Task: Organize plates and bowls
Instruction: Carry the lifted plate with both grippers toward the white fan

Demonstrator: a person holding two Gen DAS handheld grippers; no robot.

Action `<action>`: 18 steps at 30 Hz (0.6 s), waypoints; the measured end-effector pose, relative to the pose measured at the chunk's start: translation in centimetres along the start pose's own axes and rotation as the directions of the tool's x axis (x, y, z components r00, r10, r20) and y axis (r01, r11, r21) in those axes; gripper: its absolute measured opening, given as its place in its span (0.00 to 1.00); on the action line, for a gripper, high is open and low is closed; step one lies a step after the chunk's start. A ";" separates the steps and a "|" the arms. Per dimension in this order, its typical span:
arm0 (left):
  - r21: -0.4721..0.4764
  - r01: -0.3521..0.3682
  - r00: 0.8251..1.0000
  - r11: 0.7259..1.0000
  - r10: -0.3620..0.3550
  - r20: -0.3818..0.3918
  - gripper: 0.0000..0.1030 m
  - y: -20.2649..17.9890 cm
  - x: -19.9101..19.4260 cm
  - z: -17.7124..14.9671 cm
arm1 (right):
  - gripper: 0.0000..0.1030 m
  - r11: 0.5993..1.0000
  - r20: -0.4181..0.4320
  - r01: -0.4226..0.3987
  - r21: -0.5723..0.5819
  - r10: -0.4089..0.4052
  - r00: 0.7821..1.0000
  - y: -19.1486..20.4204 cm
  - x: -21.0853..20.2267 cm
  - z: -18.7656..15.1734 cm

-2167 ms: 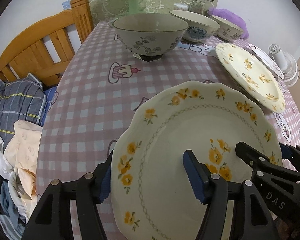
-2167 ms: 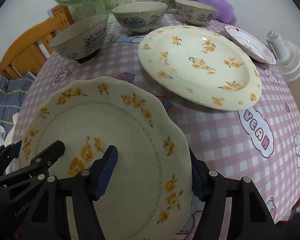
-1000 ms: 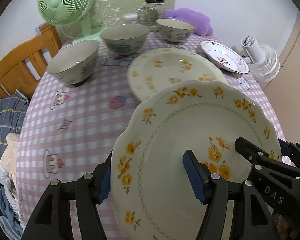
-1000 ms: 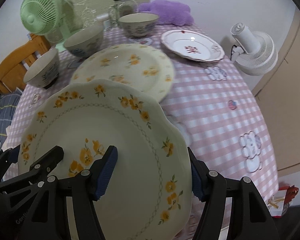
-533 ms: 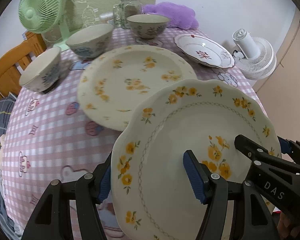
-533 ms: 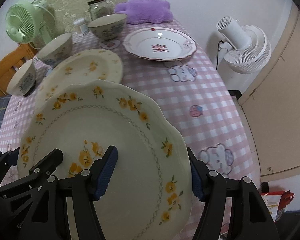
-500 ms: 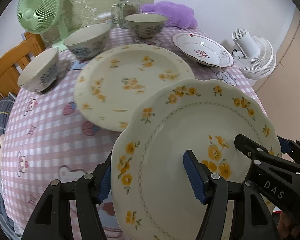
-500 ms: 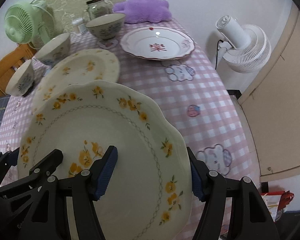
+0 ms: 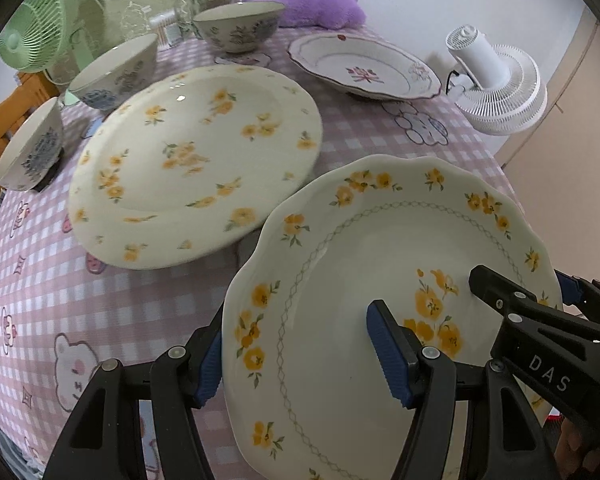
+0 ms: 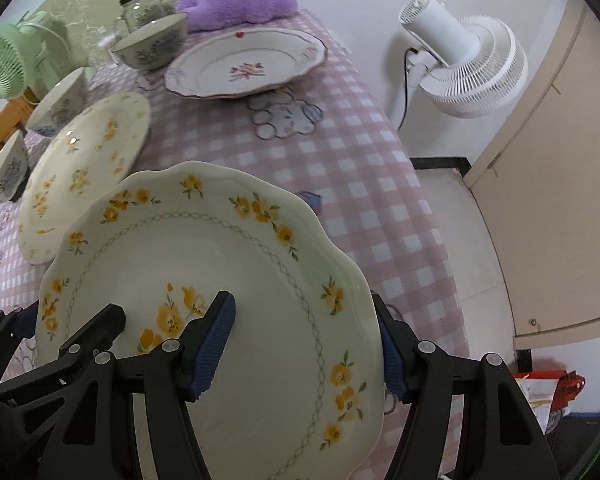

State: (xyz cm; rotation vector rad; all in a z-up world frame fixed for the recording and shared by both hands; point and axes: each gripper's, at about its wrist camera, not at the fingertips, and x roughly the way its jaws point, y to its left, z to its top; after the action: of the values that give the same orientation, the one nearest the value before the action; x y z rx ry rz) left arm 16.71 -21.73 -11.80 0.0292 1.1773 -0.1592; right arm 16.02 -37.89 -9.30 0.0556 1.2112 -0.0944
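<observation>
Left wrist view: left gripper (image 9: 296,354) clamped across the near rim of the scalloped cream plate with yellow flowers (image 9: 360,280), carried above the pink checked tablecloth (image 9: 112,300), just beside the large round yellow-flowered plate (image 9: 192,160). "DAS" legible on the other tool.

Right wrist view: right gripper (image 10: 306,344) gripping the same plate's opposite rim. Probably next: lowering onto a plate, level. No writing legible.

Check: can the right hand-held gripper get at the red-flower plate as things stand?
Probably not yet. The right hand-held gripper is clamped on the scalloped plate's rim, shared with the left hand-held gripper. Path to the red-flower plate looks clear otherwise.
</observation>
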 end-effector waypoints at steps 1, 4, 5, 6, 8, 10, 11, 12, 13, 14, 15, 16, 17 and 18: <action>0.000 0.000 1.000 1.000 0.000 -0.004 0.65 -0.1 0.1 0.1 | 0.67 1.000 -0.004 0.001 0.001 -0.001 1.000 -0.2 0.2 0.0; -0.003 -0.002 1.000 1.000 0.002 -0.010 0.65 -0.3 0.5 0.3 | 0.67 1.000 -0.015 0.001 0.001 -0.001 1.000 -0.6 0.8 0.2; -0.009 -0.001 1.000 1.000 0.001 -0.011 0.65 -0.3 0.6 0.4 | 0.67 1.000 -0.015 -0.005 0.001 0.005 1.000 -0.7 0.9 0.3; -0.014 -0.005 1.000 1.000 0.005 -0.009 0.65 -0.3 0.7 0.5 | 0.67 1.000 -0.015 -0.008 -0.002 0.008 1.000 -0.8 0.9 0.3; -0.011 -0.014 1.000 1.000 0.014 -0.005 0.65 -0.5 0.7 0.5 | 0.67 1.000 -0.015 -0.011 -0.007 0.011 1.000 -0.8 0.9 0.3; -0.006 -0.015 1.000 1.000 0.015 -0.007 0.67 -0.7 0.8 0.4 | 0.67 1.000 -0.019 -0.016 -0.005 0.015 1.000 -0.9 1.1 0.4; -0.002 -0.015 1.000 1.000 0.015 -0.010 0.68 -0.8 0.8 0.5 | 0.67 1.000 -0.019 -0.017 -0.004 0.017 1.000 -0.9 1.1 0.4; 0.004 -0.019 1.000 1.000 0.019 -0.013 0.70 -0.9 0.8 0.5 | 0.68 1.000 -0.020 -0.020 -0.003 0.020 1.000 -0.9 1.1 0.4; 0.006 -0.018 1.000 1.000 0.018 -0.017 0.70 -0.9 0.8 0.5 | 0.68 1.000 -0.019 -0.020 -0.003 0.020 1.000 -0.9 1.1 0.4; 0.008 -0.017 1.000 1.000 0.018 -0.019 0.70 -0.9 0.8 0.6 | 0.68 1.000 -0.020 -0.017 -0.005 0.017 1.000 -0.9 1.2 0.4; 0.011 -0.018 1.000 1.000 0.018 -0.018 0.70 -1.0 0.7 0.5 | 0.68 1.000 -0.020 -0.012 -0.008 0.011 1.000 -0.8 1.1 0.4; 0.020 -0.016 1.000 1.000 0.016 -0.008 0.71 -1.0 0.3 0.5 | 0.68 1.000 -0.013 -0.007 -0.009 0.007 1.000 -0.7 1.0 0.3; 0.025 -0.015 1.000 1.000 0.015 0.000 0.73 -1.0 0.0 0.5 | 0.68 1.000 -0.006 -0.004 -0.007 0.004 1.000 -0.7 0.7 0.3; 0.033 -0.014 1.000 0.999 0.014 0.015 0.75 -0.9 -0.5 0.5 | 0.68 1.000 0.010 0.002 -0.002 -0.002 1.000 -0.6 0.3 0.3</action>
State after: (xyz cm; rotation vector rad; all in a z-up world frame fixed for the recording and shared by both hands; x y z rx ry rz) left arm 16.88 -22.65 -11.09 0.0652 1.1598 -0.1661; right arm 16.34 -38.57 -9.43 0.0517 1.2015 -0.0953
